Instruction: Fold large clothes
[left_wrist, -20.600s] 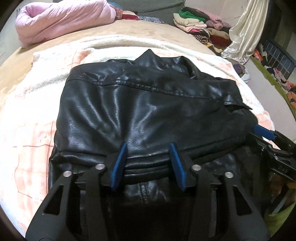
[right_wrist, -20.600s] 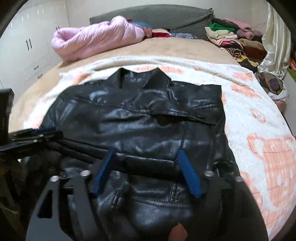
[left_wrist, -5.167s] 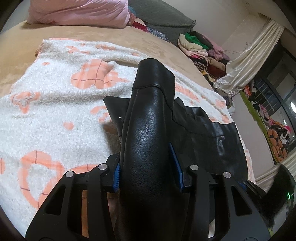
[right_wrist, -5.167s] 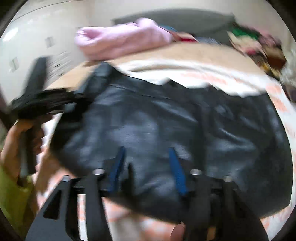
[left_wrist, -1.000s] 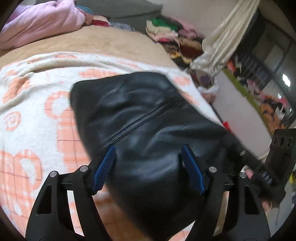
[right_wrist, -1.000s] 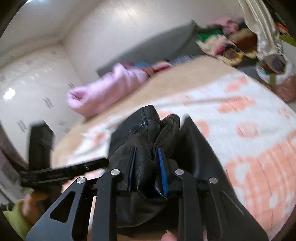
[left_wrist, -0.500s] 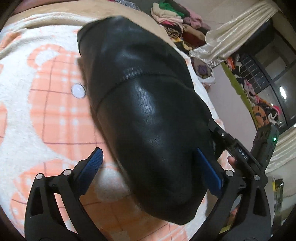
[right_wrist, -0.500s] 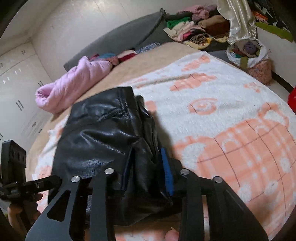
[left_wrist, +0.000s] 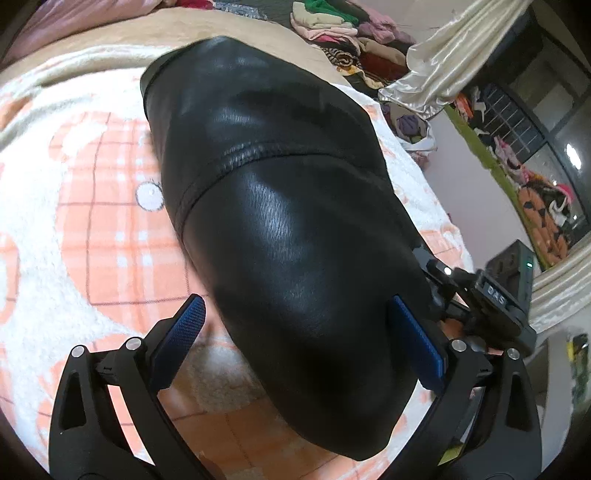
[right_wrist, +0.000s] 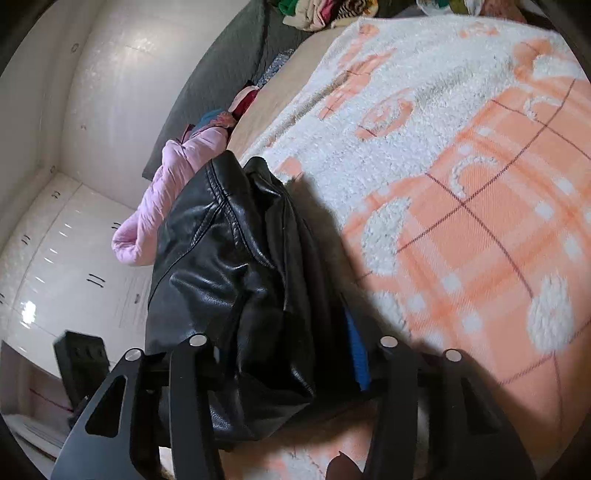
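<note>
Black leather formed the folded jacket (left_wrist: 295, 236), which filled the centre of the left wrist frame as a rounded bundle lying on the white-and-orange fleece blanket (left_wrist: 85, 206) of the bed. The left gripper (left_wrist: 295, 339) stood with its blue pads spread wide at the lower part of the frame, one on each side of the bundle's near end; the right pad lay against the leather, the left pad (left_wrist: 181, 332) stood clear of it. In the right wrist frame the jacket (right_wrist: 236, 288) occupied the centre left, and the right gripper (right_wrist: 291, 365) was clamped on its bunched edge. A pink quilt (right_wrist: 166, 199) lay beyond it at centre left, and stacked clothes (left_wrist: 332, 26) sat at the upper centre.
</note>
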